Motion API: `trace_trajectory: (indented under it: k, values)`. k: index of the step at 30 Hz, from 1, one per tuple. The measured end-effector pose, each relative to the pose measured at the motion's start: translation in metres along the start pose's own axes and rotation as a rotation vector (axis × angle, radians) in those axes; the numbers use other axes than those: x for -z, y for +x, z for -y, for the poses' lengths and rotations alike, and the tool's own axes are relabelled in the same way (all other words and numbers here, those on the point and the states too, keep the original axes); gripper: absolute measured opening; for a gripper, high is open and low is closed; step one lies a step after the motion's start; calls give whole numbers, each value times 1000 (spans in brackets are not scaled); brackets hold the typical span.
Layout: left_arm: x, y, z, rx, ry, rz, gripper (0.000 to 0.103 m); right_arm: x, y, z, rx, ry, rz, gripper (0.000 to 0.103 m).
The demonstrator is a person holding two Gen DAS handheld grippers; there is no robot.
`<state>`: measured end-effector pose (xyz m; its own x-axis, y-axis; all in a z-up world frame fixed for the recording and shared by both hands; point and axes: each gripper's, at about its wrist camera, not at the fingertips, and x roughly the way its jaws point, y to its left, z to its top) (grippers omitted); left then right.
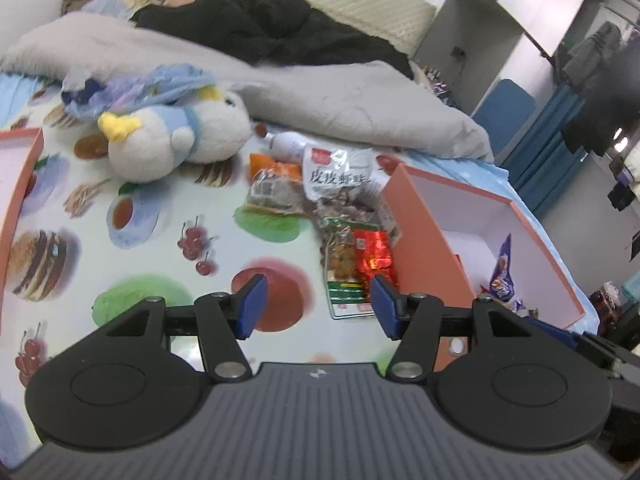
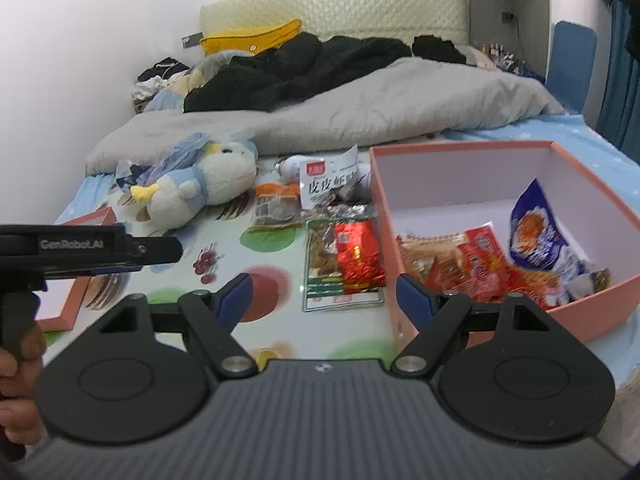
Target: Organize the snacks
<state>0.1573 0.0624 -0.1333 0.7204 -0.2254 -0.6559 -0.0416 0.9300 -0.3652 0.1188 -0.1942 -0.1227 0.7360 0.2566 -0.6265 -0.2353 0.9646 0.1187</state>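
Both my left gripper (image 1: 318, 306) and right gripper (image 2: 322, 300) hang spread and empty over the bed, because the red packet (image 2: 357, 256) lies outside the pink box (image 2: 472, 146).

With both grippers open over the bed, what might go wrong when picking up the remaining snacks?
1. The shiny red foil packet lies on the green-edged clear snack bag; a pinch may lift both or drop one.
2. The salmon-pink cardboard box wall stands close beside them, so the right gripper could knock it.
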Motion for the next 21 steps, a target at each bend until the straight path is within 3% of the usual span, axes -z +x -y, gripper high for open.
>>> trace_trajectory:
  k: [13,21]
  values:
    - [-22,94,-42,74,-74,-69,62,11,78,-30,42,-154,-48,58]
    - [-38,159,-68,150,-121,-125,61,21,136,-47,134,-262,-108,42]
